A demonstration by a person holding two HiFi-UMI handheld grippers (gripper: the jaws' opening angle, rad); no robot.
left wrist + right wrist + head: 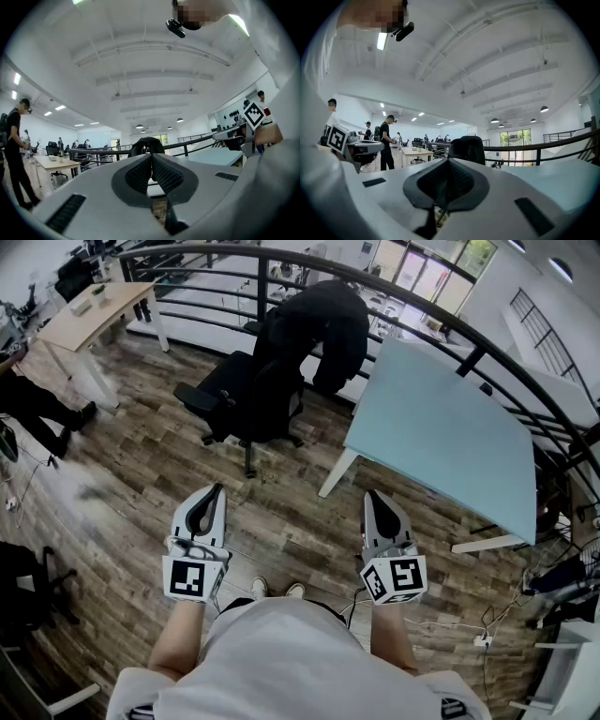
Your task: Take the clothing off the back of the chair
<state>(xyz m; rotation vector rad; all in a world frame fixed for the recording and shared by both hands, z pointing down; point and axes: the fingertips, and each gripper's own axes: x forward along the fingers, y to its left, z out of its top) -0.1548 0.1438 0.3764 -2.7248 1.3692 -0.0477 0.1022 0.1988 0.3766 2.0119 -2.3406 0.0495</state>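
Black clothing (pixel 319 324) is seen in the head view draped over the chair (pixel 239 395) back, well ahead. In the left gripper view the left gripper (pixel 151 157) is closed, empty; in the right gripper view the right gripper (pixel 449 161) likewise. Approach and opened jaws are judged needed.

Bare floor (pixel 141 474) lies open up to the chair (pixel 246 395) from the near and left sides. The table (pixel 450 432) stands close on its right; the railing (pixel 263 277) runs just behind.
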